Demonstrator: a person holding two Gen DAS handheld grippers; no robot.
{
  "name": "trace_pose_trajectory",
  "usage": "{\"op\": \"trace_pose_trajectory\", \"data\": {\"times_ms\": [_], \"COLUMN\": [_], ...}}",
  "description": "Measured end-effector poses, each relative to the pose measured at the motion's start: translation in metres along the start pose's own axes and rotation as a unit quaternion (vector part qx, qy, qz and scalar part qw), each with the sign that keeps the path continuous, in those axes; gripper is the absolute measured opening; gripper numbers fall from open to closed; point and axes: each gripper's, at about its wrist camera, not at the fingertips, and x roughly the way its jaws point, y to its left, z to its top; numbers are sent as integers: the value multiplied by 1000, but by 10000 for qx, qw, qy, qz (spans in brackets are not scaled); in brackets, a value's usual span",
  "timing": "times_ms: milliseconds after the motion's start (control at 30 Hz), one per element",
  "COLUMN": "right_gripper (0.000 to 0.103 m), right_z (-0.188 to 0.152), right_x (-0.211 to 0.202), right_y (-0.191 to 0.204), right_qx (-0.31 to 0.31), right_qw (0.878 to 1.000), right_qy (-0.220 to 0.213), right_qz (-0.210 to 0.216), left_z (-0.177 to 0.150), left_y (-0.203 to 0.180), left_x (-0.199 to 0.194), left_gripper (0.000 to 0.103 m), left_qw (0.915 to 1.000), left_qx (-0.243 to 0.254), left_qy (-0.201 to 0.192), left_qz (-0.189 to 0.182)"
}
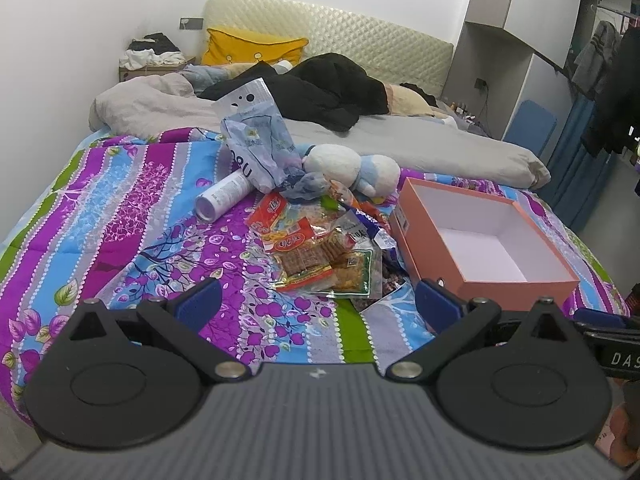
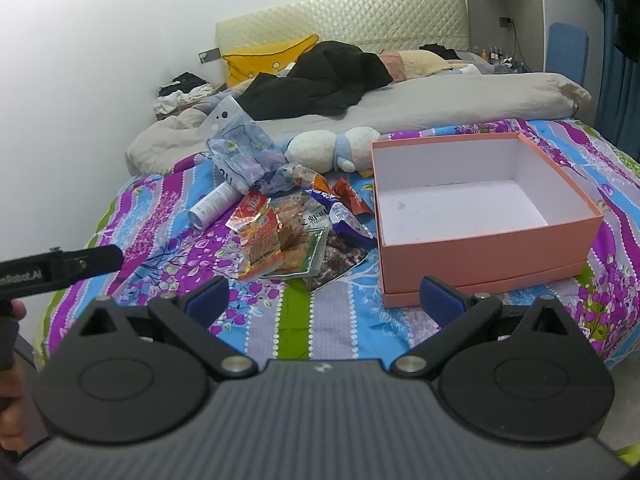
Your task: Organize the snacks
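A pile of snack packets (image 1: 316, 252) lies on the floral bedspread, also in the right wrist view (image 2: 288, 236). A tall blue-grey snack bag (image 1: 260, 144) stands behind it, with a white tube (image 1: 224, 196) lying to its left. An open, empty pink box (image 1: 476, 240) sits right of the pile, large in the right wrist view (image 2: 480, 208). My left gripper (image 1: 318, 306) is open and empty, just short of the pile. My right gripper (image 2: 324, 298) is open and empty, in front of the gap between pile and box.
A white and blue plush toy (image 1: 352, 168) lies behind the snacks. A grey duvet (image 1: 400, 136), black clothes (image 1: 320, 92) and a yellow pillow (image 1: 252, 48) fill the far half of the bed. The left gripper's body (image 2: 60, 268) shows at the right view's left edge.
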Motion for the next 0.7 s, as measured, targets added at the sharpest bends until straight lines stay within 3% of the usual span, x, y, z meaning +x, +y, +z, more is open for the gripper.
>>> {"op": "trace_pose_trajectory", "data": {"times_ms": [700], "right_gripper": [103], "right_z": [-1], "right_x": [11], "right_y": [4], "right_qx": [133], "right_qw": [9997], "right_qy": [109], "right_qz": [197], "left_z": [4], "left_y": [0], "left_x": [12], "left_gripper": [103], "left_qw": [9998], "left_qx": [-111], "left_qy": [104], "left_qz": [-136]}}
